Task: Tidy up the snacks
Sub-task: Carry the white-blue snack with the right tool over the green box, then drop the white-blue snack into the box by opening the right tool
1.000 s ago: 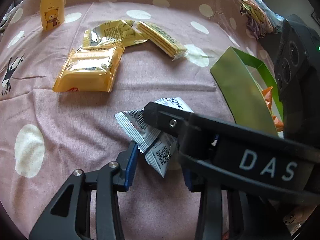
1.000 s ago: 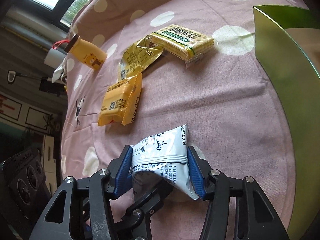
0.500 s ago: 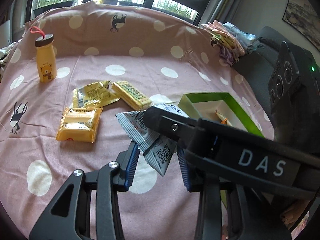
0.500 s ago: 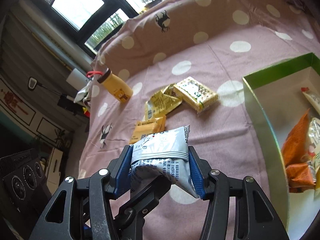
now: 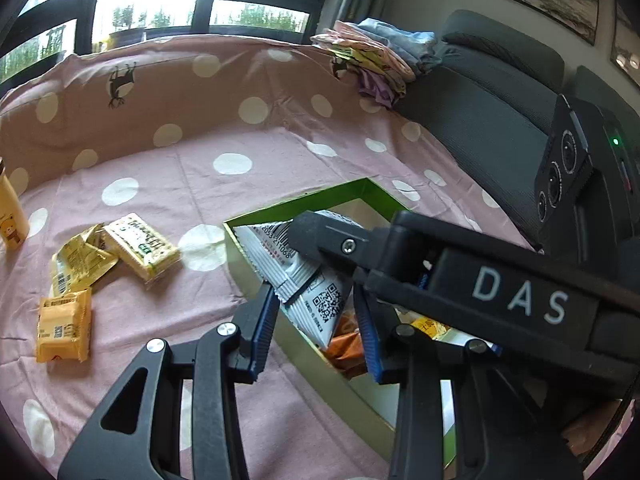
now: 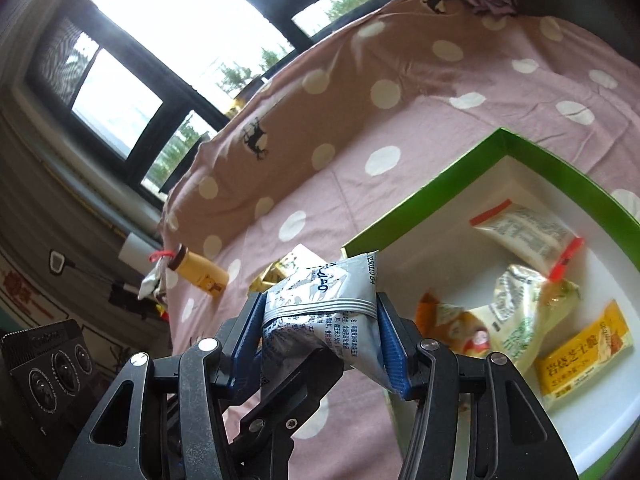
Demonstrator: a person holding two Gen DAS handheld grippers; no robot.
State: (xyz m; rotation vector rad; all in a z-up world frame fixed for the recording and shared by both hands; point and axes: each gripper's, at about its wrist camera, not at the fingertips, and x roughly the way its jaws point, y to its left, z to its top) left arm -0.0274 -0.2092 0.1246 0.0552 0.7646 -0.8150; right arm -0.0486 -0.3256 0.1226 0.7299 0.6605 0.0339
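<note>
**White packet held over the green box**

On the left edge of the spotted pink cloth (image 5: pixel 208 208) stands a yellow bear bottle (image 5: pixel 10 216), out of the way. Right of it lie three yellow snack packs (image 5: pixel 100 256), not yet sorted. In my left gripper (image 5: pixel 316 320) the jaws stand nearly shut around a corner of the white snack packet (image 5: pixel 308 280), though I cannot tell if the pads press it. My right gripper (image 6: pixel 320 344) clamps the same packet (image 6: pixel 320 312) across its middle, jaws partly apart, which steadies the limp pouch. It hangs at the near-left corner of the green box (image 6: pixel 424 208), where sorted snacks already lie, so I judge it goes in there.
</note>
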